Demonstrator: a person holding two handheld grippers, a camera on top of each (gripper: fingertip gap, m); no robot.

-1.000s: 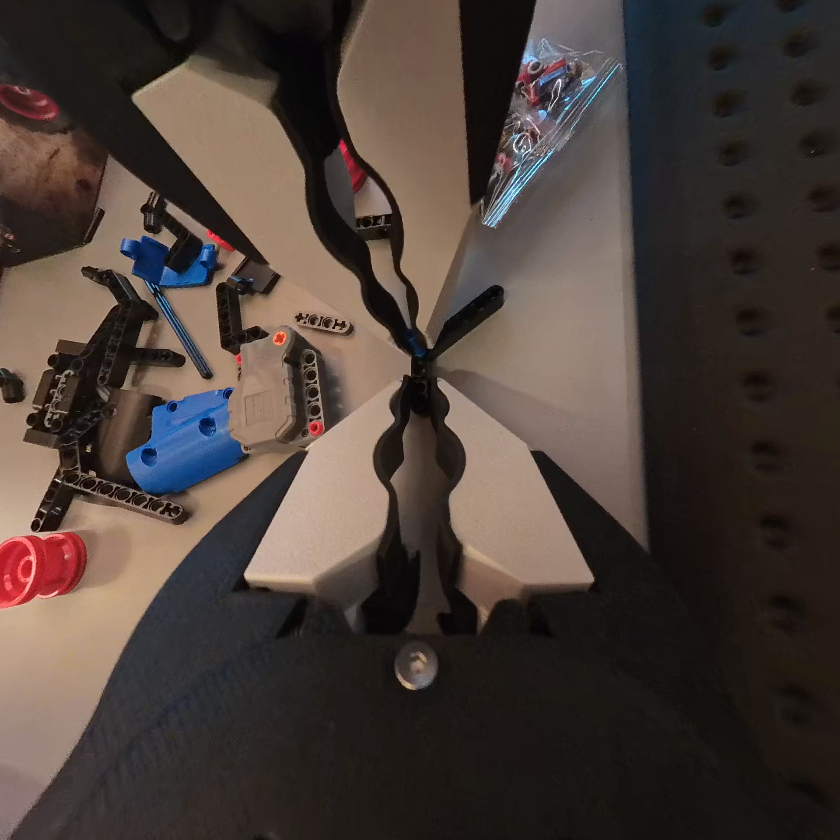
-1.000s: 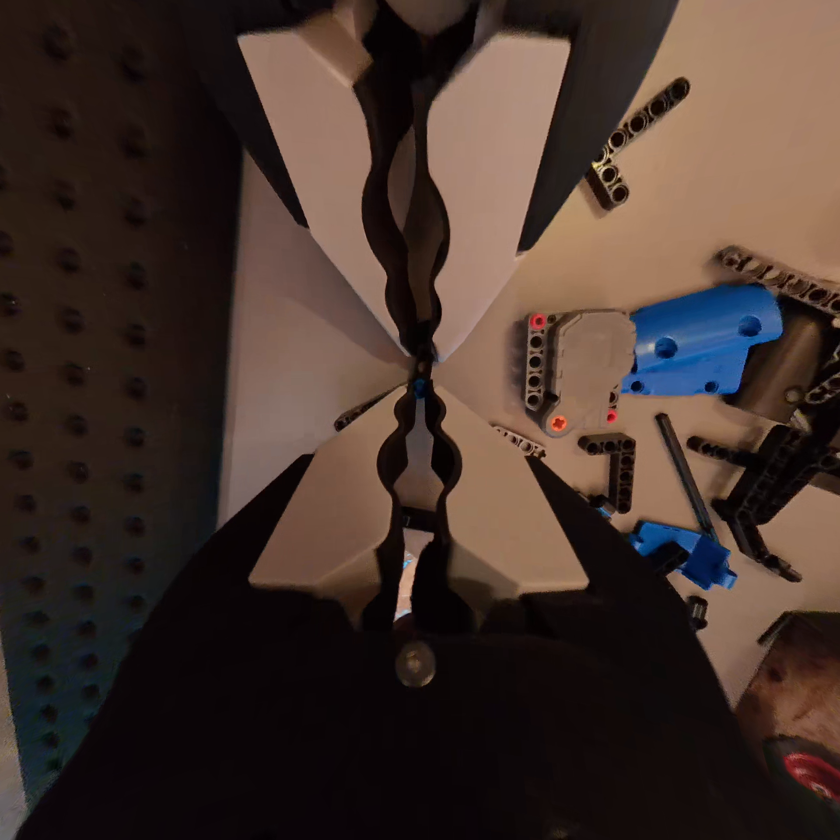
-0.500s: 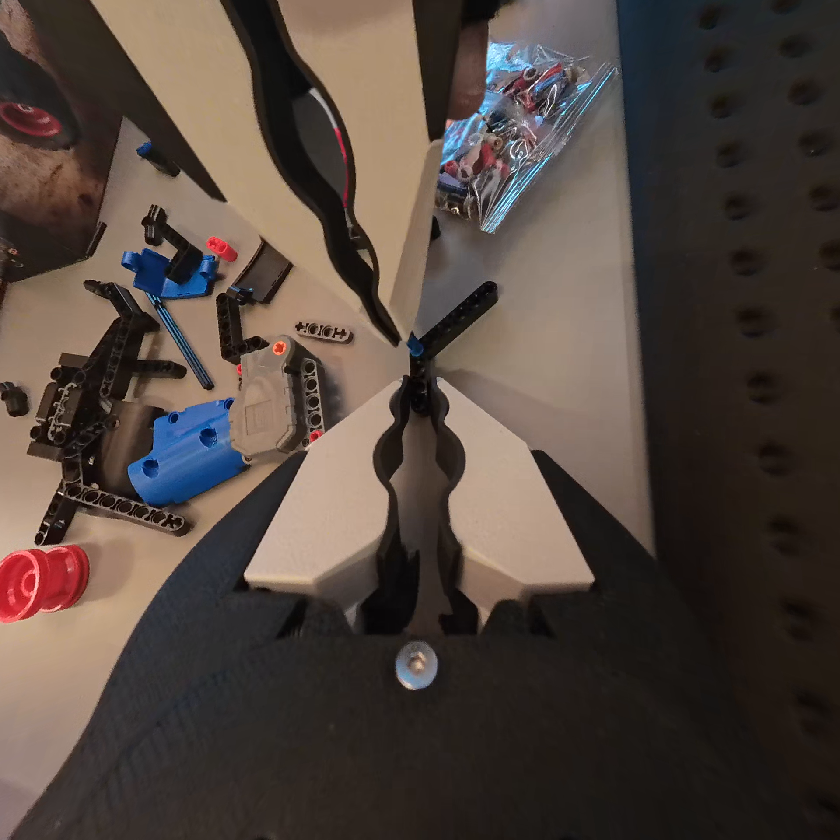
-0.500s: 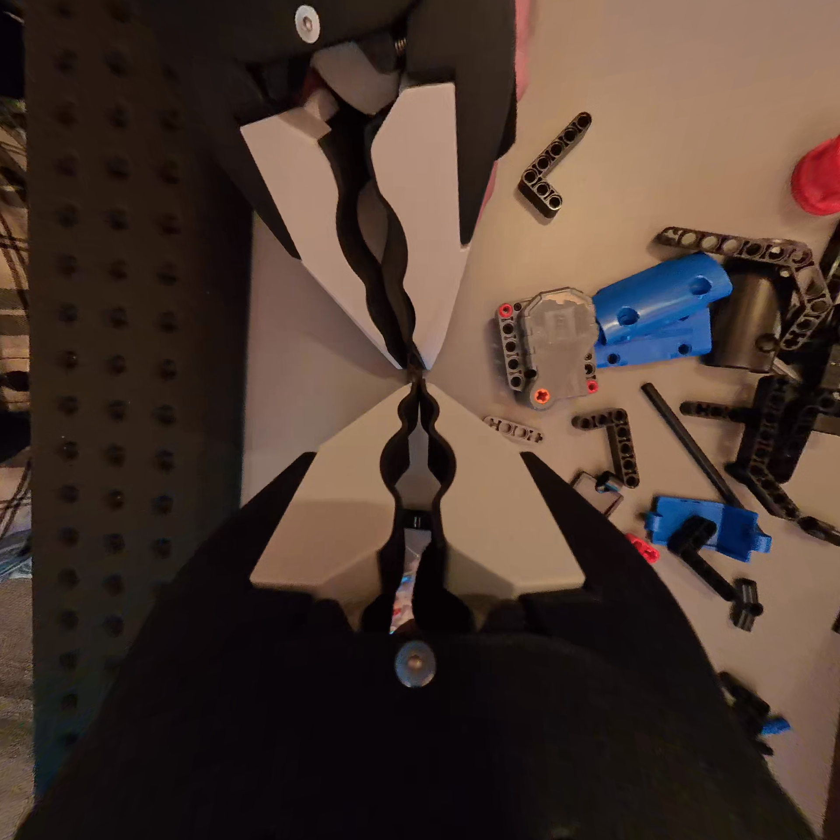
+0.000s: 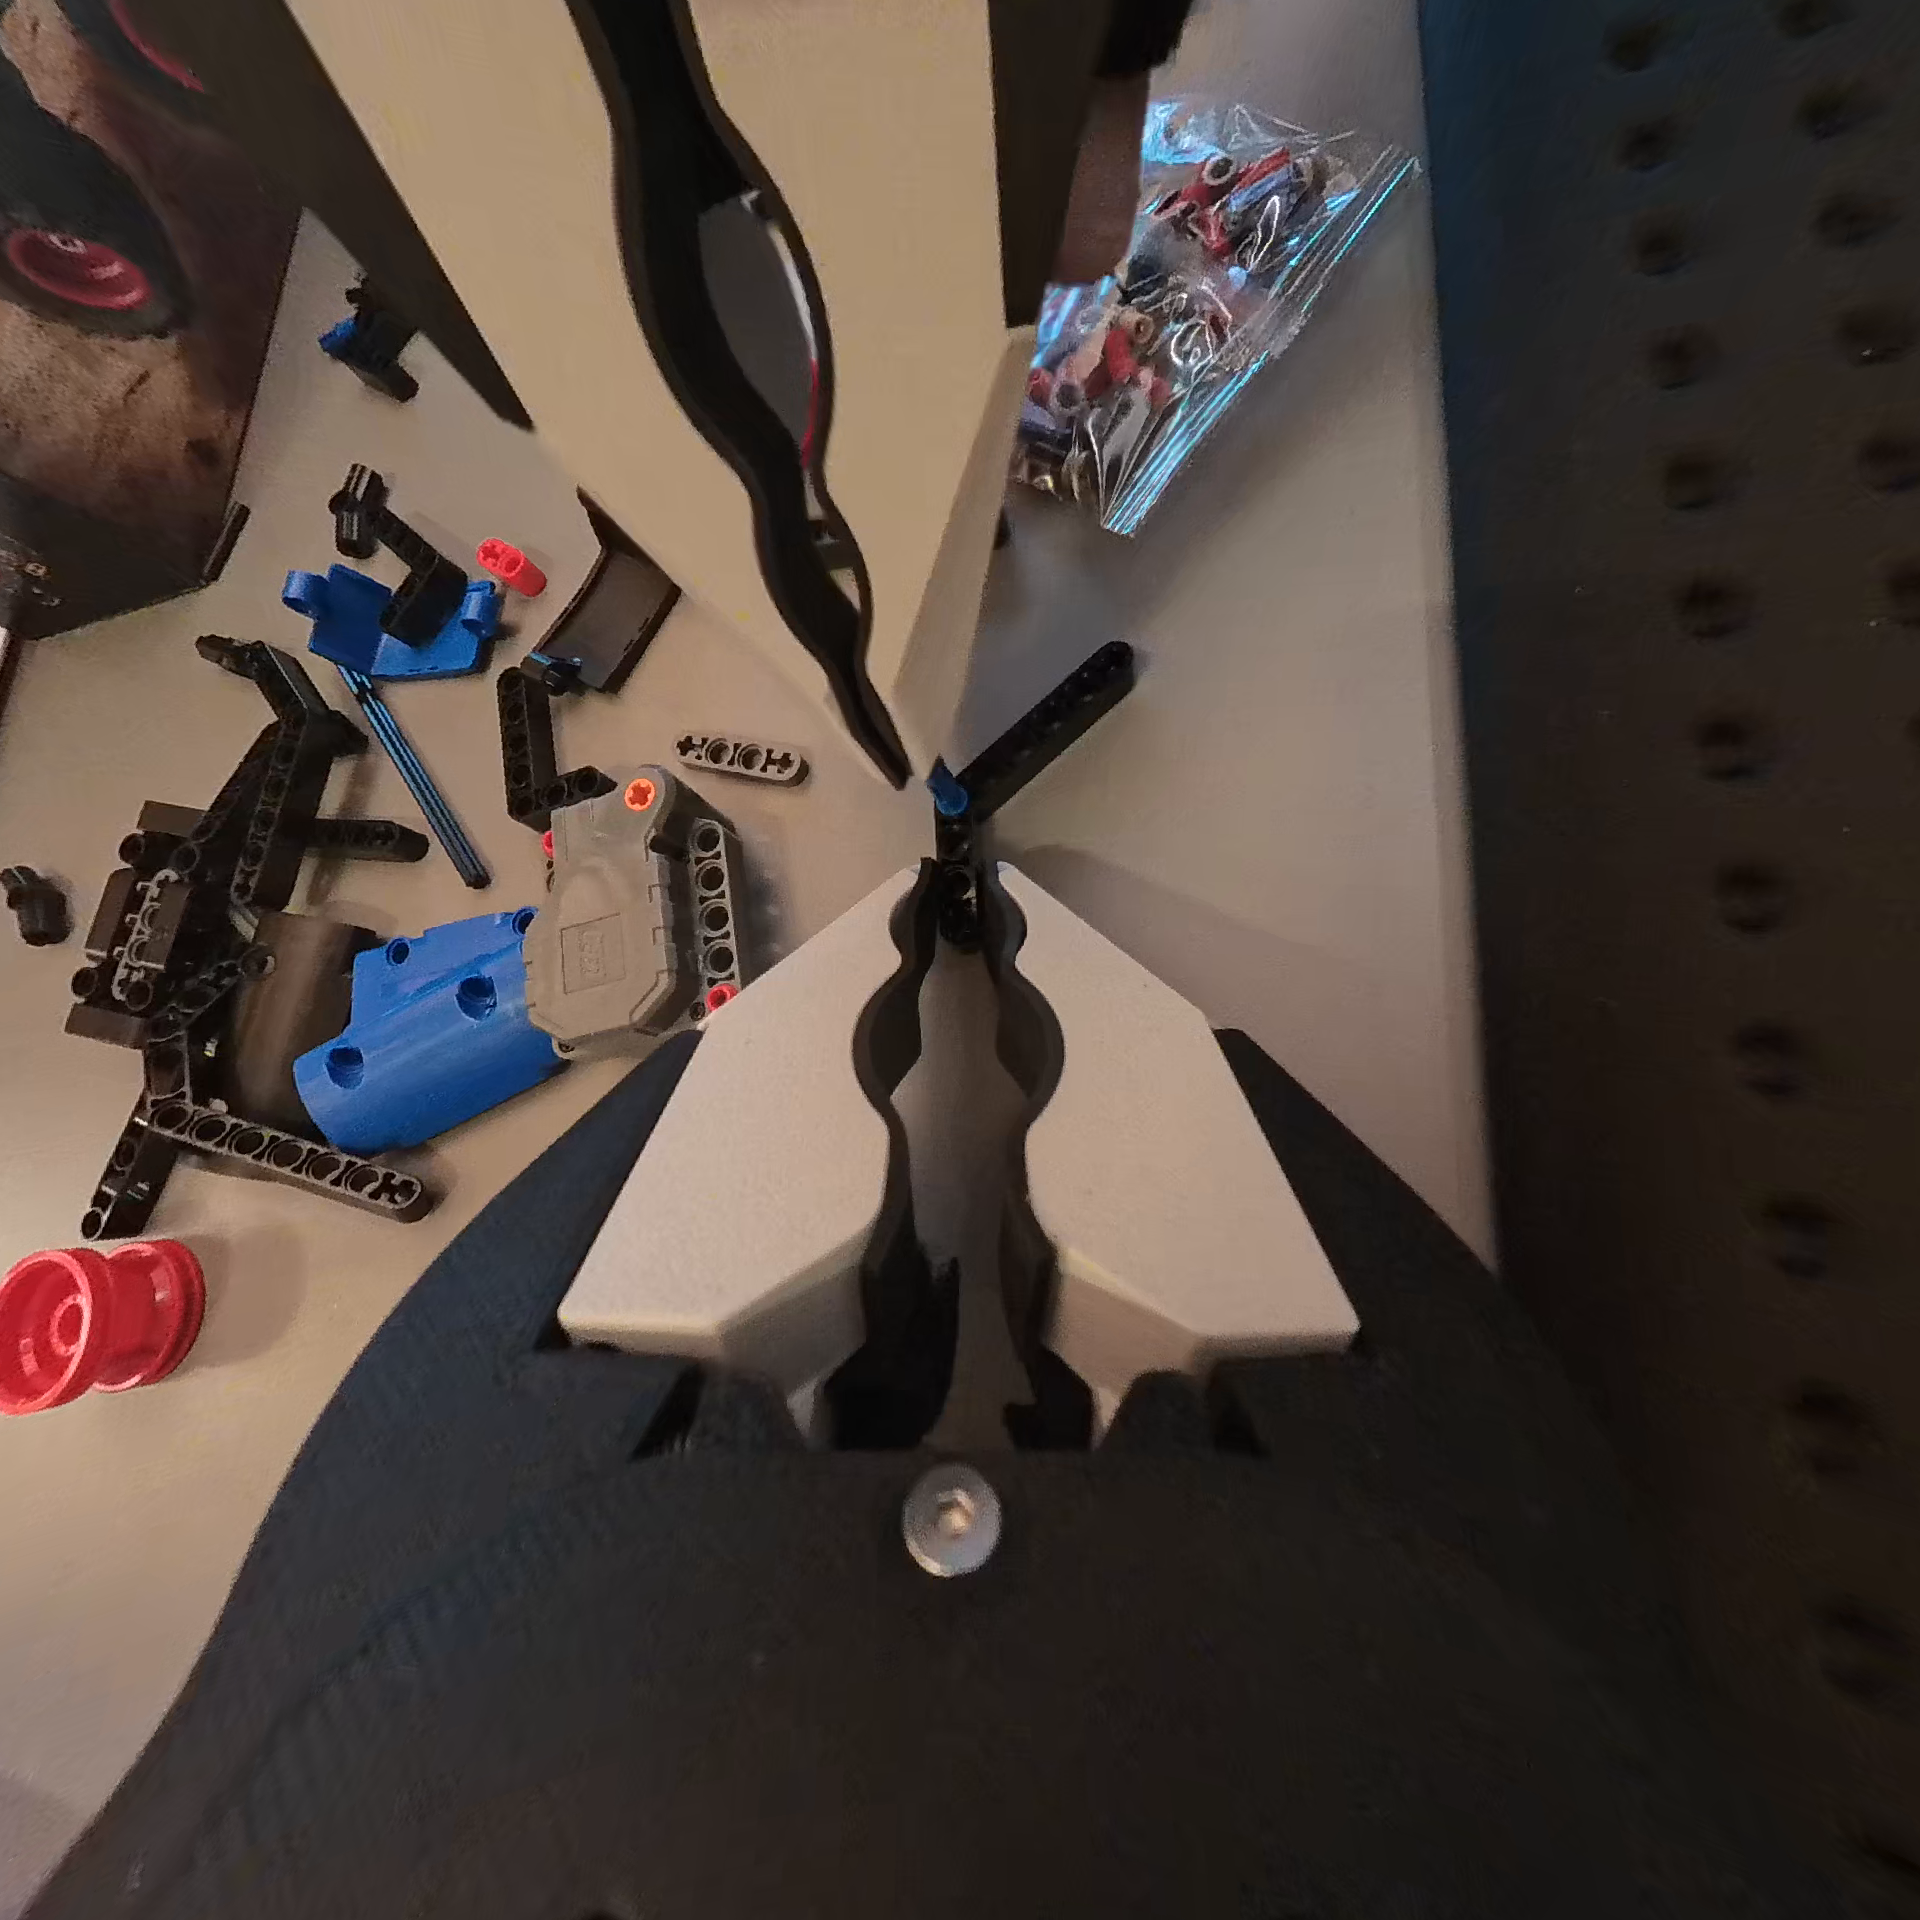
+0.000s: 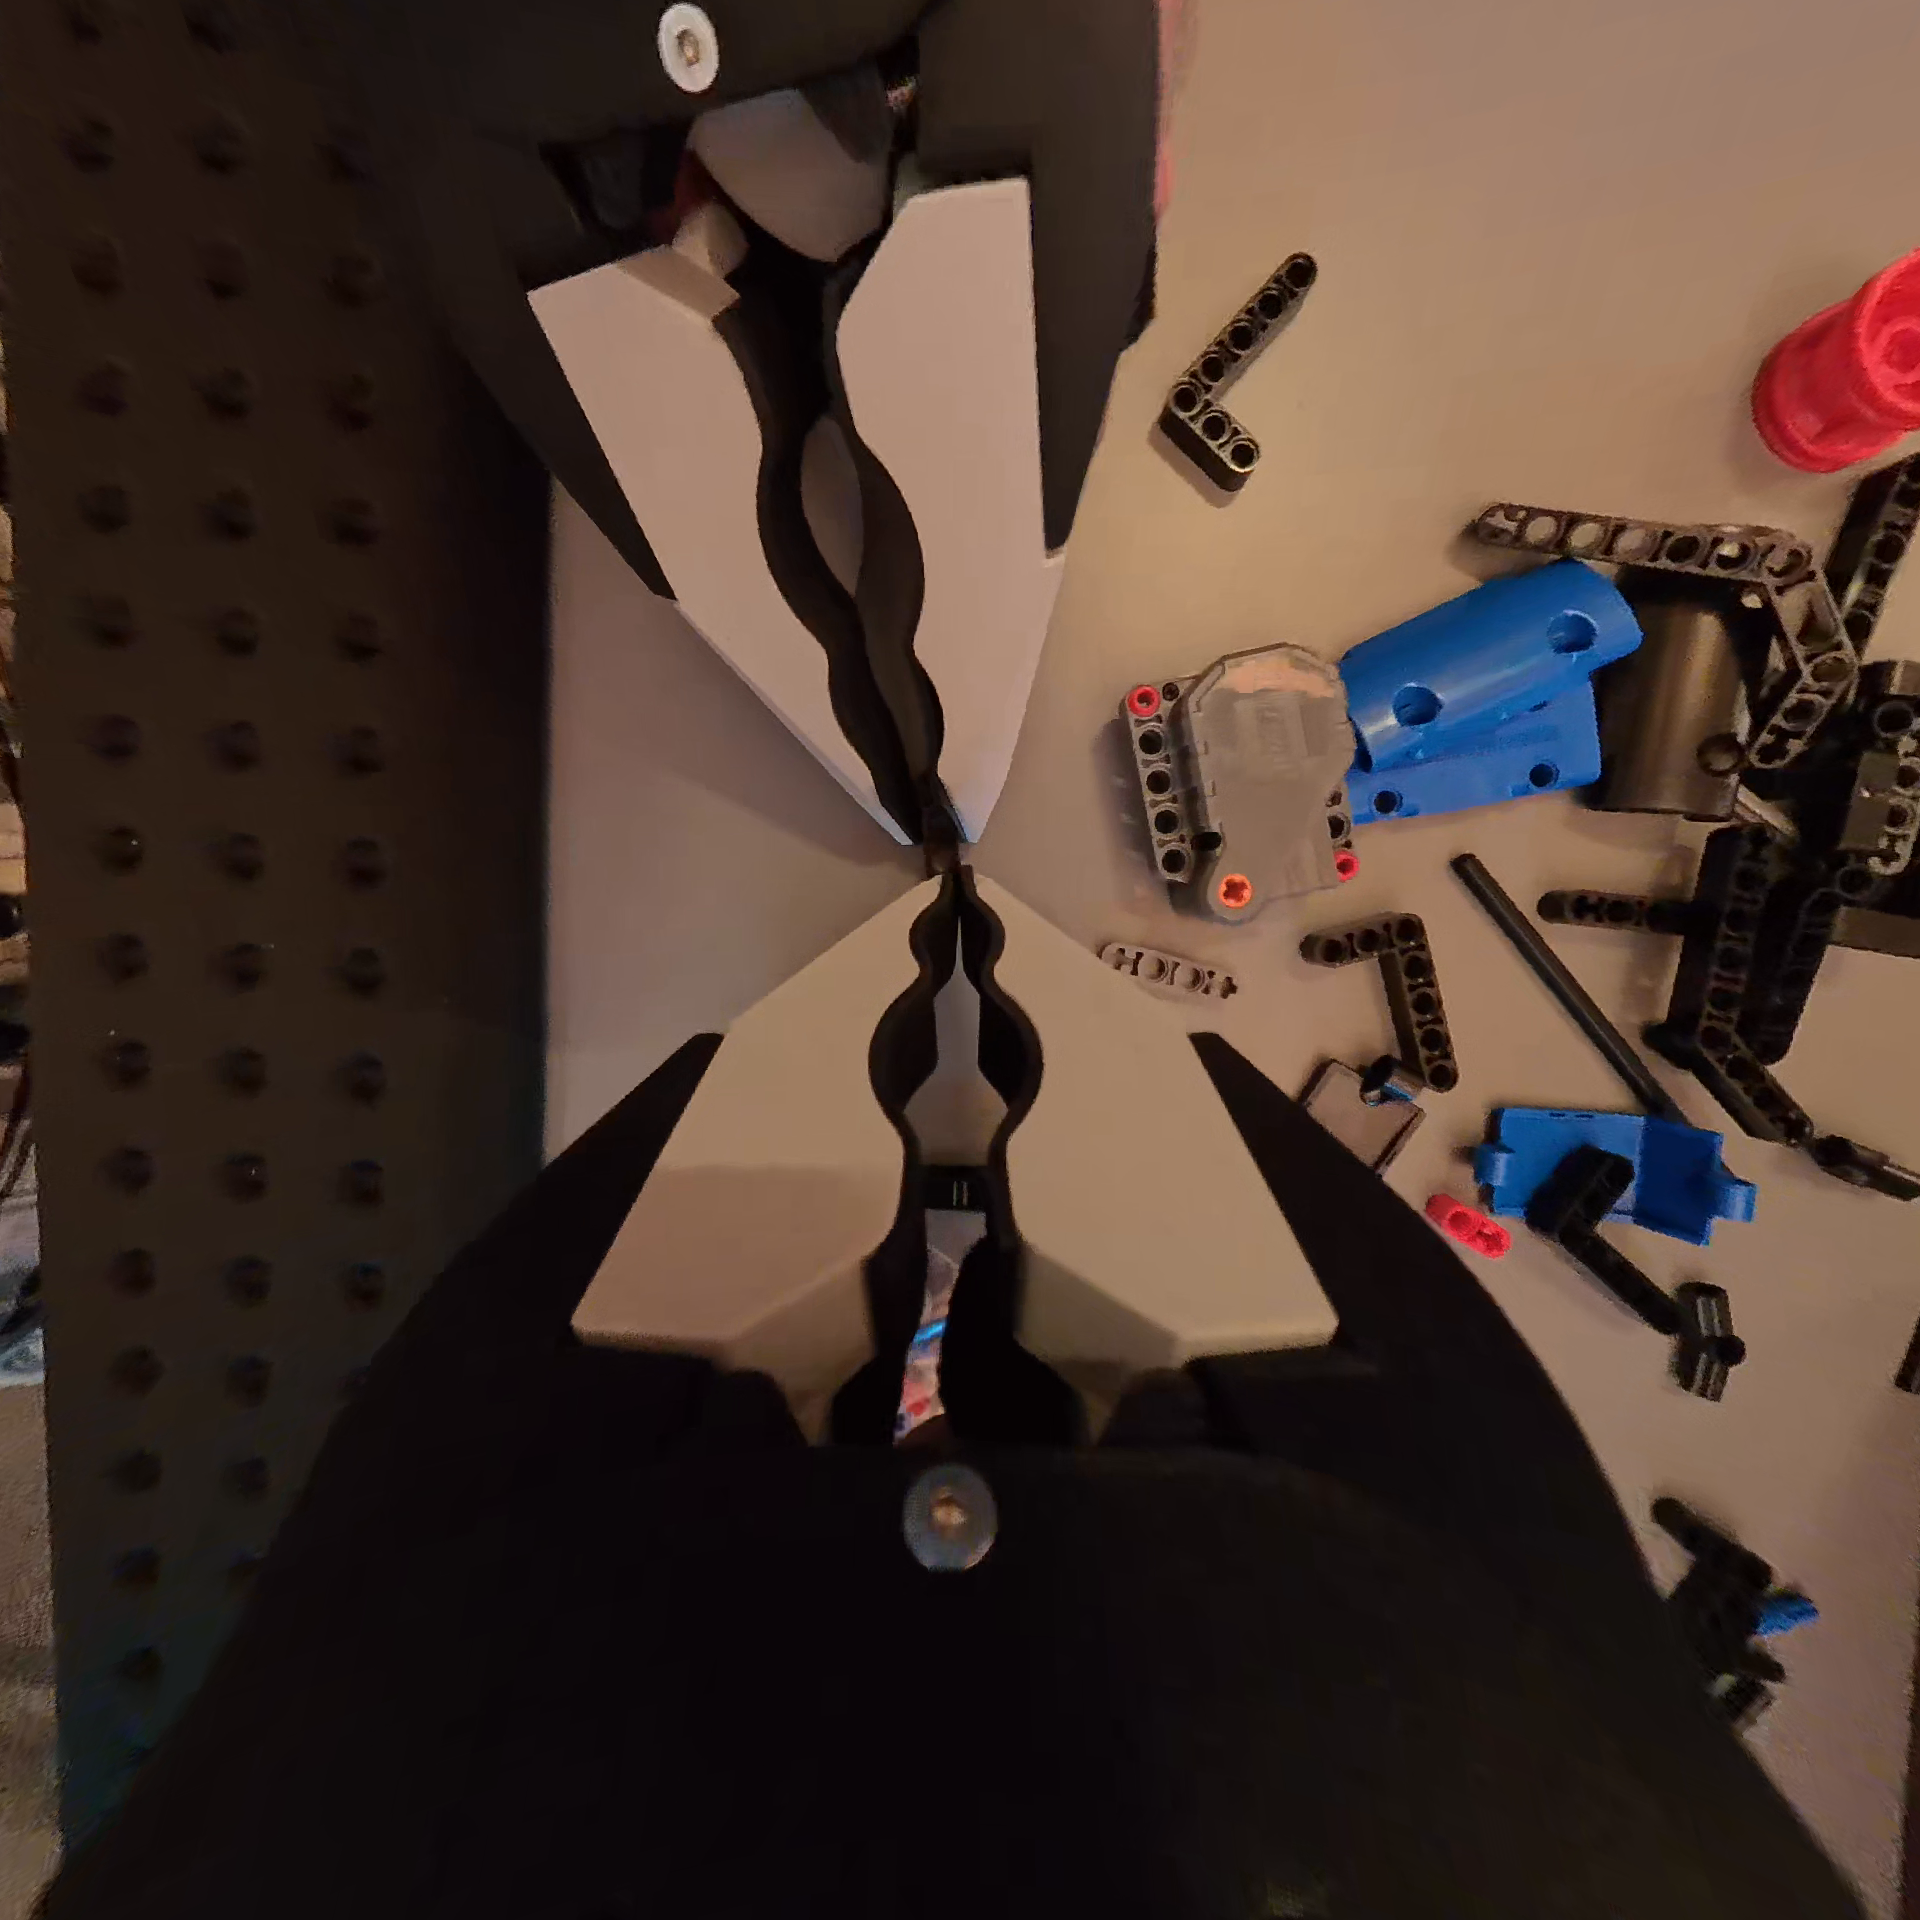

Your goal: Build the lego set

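Red plastic wheel hub (image 5: 99,1328) lies near the table's (image 5: 1247,935) left edge in the left wrist view. Next to it, further in, a half-built assy: black holed beams (image 5: 239,1153) framing a dark cylinder, w/ a blue curved shell (image 5: 416,1049) and a grey motor block (image 5: 613,935) touching it on the right. Behind these, a flat blue bracket (image 5: 390,634) w/ a black L-piece on top, a thin dark axle rod (image 5: 410,774), a small red pin (image 5: 511,563), a short grey link (image 5: 740,754).

Mid-table the two tools meet tip to tip. Left gripper (image 5: 958,894), grey fingers w/ black wavy pads, is clamped on a bent black holed beam (image 5: 1049,717); the beam's short leg sits betw. the pads, its long leg angles up to the right, clear of the table as far as I can tell. A small blue pin (image 5: 948,798) sticks out at the beam's elbow. Right gripper (image 6: 954,883) has its pads pressed together at the tips; whether it pinches anything there, can't tell. In the left wrist view its tip sits just left of the blue pin, not on it.

Further right, toward the far edge, a clear plastic bag of small red, blue and tan parts (image 5: 1195,312). Along the table's right edge stands a dark panel w/ rows of round holes (image 5: 1714,727).
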